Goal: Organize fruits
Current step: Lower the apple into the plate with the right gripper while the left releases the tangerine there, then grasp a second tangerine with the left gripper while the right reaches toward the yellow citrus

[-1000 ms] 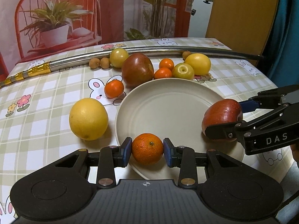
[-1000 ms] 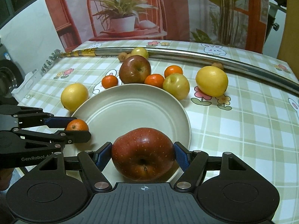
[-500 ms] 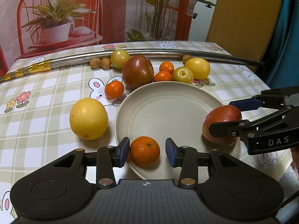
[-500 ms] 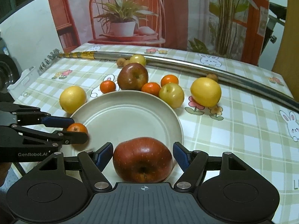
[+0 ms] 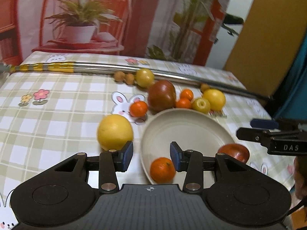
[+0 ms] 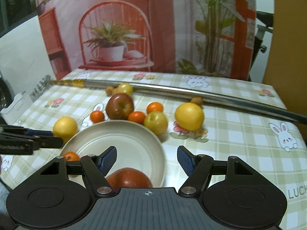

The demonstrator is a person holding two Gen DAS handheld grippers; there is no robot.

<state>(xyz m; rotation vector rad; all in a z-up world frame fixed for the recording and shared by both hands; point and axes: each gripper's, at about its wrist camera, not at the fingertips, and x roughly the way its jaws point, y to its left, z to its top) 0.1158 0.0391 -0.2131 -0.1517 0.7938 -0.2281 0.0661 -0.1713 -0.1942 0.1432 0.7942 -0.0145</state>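
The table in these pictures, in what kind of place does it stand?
Probably a home dining corner, or a staged one. The table wears a checked cloth printed with rabbits and flowers, loose fruit lies around a plain plate, and behind hangs a printed backdrop showing a chair and potted plant.

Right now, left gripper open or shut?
Open. The left gripper has its blue pads spread with nothing between them; the tangerine sits free on the plate.

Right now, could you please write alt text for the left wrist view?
An open left gripper hovers above a cream plate holding a tangerine and a red apple. More fruit sits on the checked tablecloth beyond, including a yellow citrus.
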